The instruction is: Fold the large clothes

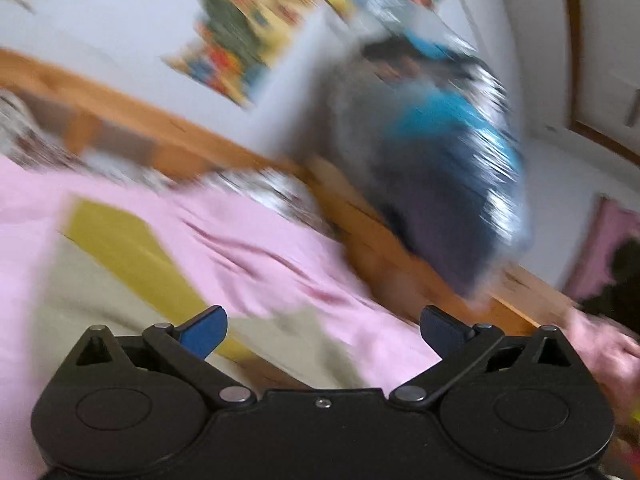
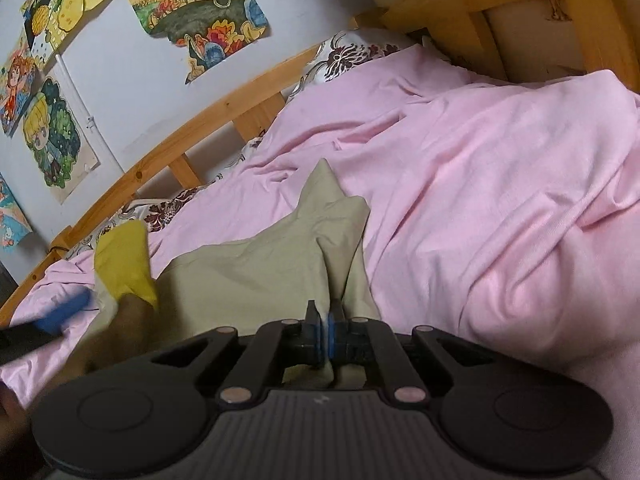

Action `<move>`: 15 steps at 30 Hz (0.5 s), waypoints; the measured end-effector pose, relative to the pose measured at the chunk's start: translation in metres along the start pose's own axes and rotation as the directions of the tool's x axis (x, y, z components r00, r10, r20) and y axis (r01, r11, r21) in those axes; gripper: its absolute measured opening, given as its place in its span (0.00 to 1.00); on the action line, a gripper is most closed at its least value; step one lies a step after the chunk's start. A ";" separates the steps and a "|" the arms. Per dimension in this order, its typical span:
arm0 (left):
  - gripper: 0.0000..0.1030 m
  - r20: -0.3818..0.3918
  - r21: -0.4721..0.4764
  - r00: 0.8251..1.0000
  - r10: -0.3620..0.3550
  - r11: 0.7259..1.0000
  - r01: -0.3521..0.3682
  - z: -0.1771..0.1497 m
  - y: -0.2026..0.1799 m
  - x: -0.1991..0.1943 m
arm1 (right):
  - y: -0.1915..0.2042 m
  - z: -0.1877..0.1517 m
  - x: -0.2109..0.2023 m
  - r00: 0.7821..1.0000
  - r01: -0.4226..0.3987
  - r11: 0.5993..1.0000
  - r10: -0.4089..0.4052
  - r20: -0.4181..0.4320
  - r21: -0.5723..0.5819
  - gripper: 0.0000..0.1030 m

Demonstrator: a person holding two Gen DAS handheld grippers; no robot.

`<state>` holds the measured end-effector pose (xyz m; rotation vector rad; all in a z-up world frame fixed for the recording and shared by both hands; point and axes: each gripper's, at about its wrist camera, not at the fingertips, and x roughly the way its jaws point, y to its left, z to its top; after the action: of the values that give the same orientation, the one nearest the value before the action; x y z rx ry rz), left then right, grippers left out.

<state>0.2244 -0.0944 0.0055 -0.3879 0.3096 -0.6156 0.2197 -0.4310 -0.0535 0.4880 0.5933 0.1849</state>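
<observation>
A pink sheet [image 2: 460, 152] covers the bed, whose wooden frame [image 2: 208, 112] runs along a wall hung with drawings [image 2: 200, 12]. On the sheet lies a beige garment [image 2: 256, 264] with a yellow part [image 2: 124, 260] at its left edge. The right gripper [image 2: 326, 338] has its jaws closed tight on a bunched fold of the garment at its near edge. The left gripper [image 1: 322, 332], in a motion-blurred view, has its jaws spread wide with nothing between them, above the garment [image 1: 80, 292] and sheet [image 1: 280, 248].
</observation>
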 end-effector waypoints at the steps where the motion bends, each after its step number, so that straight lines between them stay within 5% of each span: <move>1: 0.99 0.021 0.010 0.998 0.067 0.998 -0.067 0.002 0.006 -0.008 | 0.001 0.001 -0.001 1.000 0.003 1.000 -0.003 0.000 -0.004 0.04; 5: 0.99 -0.017 -0.055 0.960 0.279 0.959 -0.279 -0.004 0.033 -0.021 | 0.010 0.010 -0.014 0.999 0.032 0.999 -0.031 0.019 -0.045 0.14; 7: 0.99 -0.072 -0.111 0.957 0.280 0.952 -0.287 -0.015 0.047 -0.026 | 0.019 0.016 -0.029 0.998 0.047 0.993 -0.041 0.053 -0.108 0.45; 9: 0.99 -0.113 -0.125 0.957 0.266 0.952 -0.279 -0.026 0.053 -0.029 | 0.028 0.024 -0.045 0.996 0.041 0.990 -0.029 0.088 -0.135 0.65; 12: 0.99 -0.211 -0.136 0.951 0.227 0.956 -0.259 -0.041 0.059 -0.029 | 0.041 0.044 -0.059 0.994 -0.016 0.991 0.030 0.107 -0.130 0.75; 15: 0.99 -0.242 -0.101 0.947 0.210 0.965 -0.240 -0.050 0.057 -0.030 | 0.065 0.076 -0.042 0.991 -0.126 0.980 0.131 0.027 -0.155 0.86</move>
<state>0.2100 -0.0461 -0.0591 -0.3992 0.6095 -0.4154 0.2273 -0.4164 0.0531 0.3797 0.5074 0.3414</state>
